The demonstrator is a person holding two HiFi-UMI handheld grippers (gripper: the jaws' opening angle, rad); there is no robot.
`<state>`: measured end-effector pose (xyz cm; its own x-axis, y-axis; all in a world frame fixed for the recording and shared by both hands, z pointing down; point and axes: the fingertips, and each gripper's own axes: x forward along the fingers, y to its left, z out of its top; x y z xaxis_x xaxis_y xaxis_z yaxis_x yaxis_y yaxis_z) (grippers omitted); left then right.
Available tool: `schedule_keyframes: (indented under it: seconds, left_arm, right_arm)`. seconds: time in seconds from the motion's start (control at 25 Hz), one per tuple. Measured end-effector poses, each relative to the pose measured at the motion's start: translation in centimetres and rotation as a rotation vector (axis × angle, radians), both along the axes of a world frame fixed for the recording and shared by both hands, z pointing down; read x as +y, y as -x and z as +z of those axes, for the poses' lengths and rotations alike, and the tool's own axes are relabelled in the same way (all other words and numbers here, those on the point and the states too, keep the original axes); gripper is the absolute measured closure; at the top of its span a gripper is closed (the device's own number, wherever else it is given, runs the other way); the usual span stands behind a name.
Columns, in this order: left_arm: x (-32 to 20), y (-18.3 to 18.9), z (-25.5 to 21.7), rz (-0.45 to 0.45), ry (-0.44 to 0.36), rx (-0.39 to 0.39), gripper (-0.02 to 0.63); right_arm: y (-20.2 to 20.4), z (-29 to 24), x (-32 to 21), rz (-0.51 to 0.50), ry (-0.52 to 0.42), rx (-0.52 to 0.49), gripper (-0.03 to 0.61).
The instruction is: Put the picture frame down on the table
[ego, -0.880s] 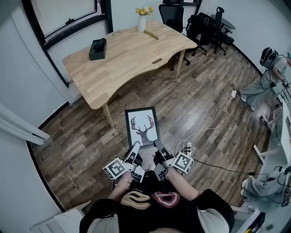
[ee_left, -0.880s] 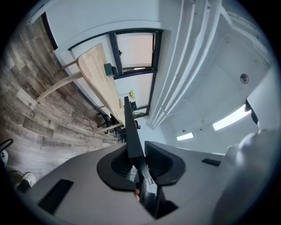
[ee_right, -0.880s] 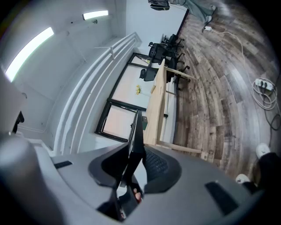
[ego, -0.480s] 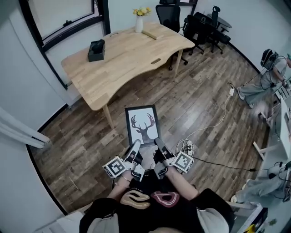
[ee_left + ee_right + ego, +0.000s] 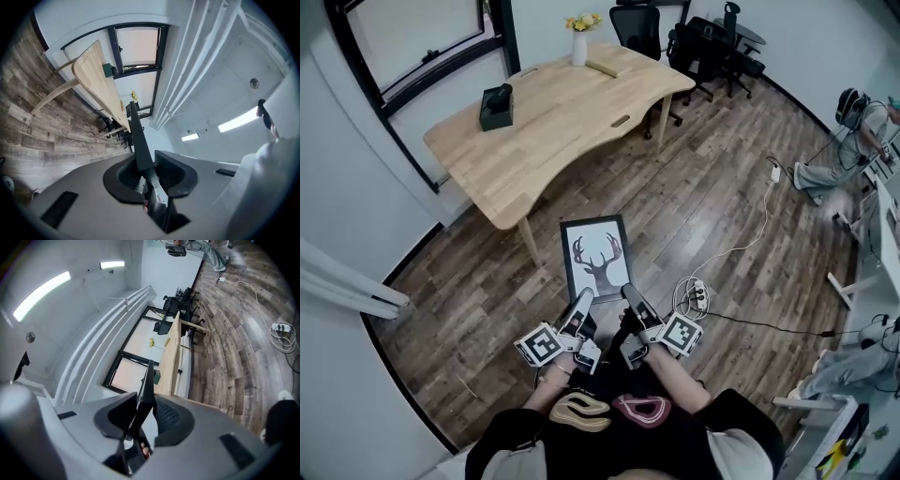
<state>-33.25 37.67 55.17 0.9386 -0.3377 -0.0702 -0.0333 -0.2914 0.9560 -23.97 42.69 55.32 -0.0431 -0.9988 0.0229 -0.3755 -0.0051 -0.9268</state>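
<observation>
A black picture frame [image 5: 599, 255] with a deer-antler print hangs flat in front of me, above the wood floor. Its near edge is clamped by both grippers. My left gripper [image 5: 581, 302] is shut on the near left corner, and the frame's edge [image 5: 138, 140] runs up between its jaws in the left gripper view. On the near right corner my right gripper [image 5: 630, 294] is shut, with the frame's edge [image 5: 145, 390] seen side-on in the right gripper view. The light wooden table [image 5: 553, 108] stands ahead, beyond the frame's far end.
On the table sit a black box [image 5: 496, 106], a white vase of yellow flowers [image 5: 579, 44] and a wooden stick [image 5: 602, 68]. Black office chairs [image 5: 694, 42] stand behind it. A power strip with white cable [image 5: 695, 297] lies on the floor at right. A person [image 5: 853, 141] sits far right.
The whole view has drifted a little, with the table sliding slightly left and up. The frame stays held by both grippers in much the same pose.
</observation>
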Motion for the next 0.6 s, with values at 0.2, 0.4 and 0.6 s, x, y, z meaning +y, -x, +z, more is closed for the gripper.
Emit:
schedule_keyframes:
  seconds: [0.2, 0.4, 0.6]
  left_arm:
    - [-0.8, 0.3, 0.5, -0.002, -0.021, -0.031, 0.532]
    - [-2.3, -1.0, 0.6, -0.032, 0.036, 0.035, 0.528]
    - [-5.0, -3.1, 0.7, -0.049, -0.031, -0.023, 0.528]
  right_arm:
    - [0.4, 0.5, -0.5, 0.006, 0.038, -0.001, 0.462]
    - [-0.9, 0.4, -2.8, -0.018, 0.026, 0.019, 0.462]
    - [-3.9, 1.4, -4.9, -0.027, 0.076, 0.030, 0.463]
